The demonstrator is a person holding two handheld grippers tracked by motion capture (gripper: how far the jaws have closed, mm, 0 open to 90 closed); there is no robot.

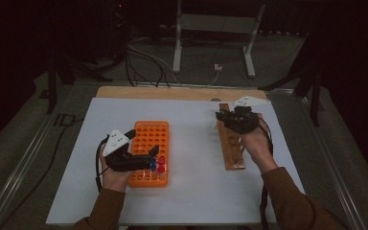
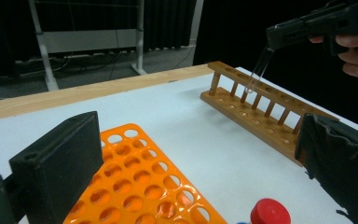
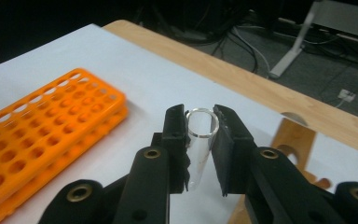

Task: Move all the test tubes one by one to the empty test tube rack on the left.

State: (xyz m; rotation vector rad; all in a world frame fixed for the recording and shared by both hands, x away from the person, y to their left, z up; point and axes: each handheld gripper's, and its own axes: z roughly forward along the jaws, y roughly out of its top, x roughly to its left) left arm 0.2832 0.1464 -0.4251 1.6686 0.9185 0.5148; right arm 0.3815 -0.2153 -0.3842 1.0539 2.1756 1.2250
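We are holding a glass tube [image 3: 199, 140] clamped in our right claw [image 3: 200, 135] above the wooden rack [image 2: 261, 114], not yet slotted, while our left claw [image 2: 205, 163] is gaping empty over the orange rack [image 2: 140, 182].

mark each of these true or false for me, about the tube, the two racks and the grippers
1. The right gripper is clamped on a clear glass tube. True.
2. The left gripper holds a red-capped tube. False: its jaws stand wide open with nothing between them.
3. The orange rack is full of tubes. False: most holes are empty; a few capped tubes sit at its near end.
4. The glass tube hangs over the wooden rack. True.
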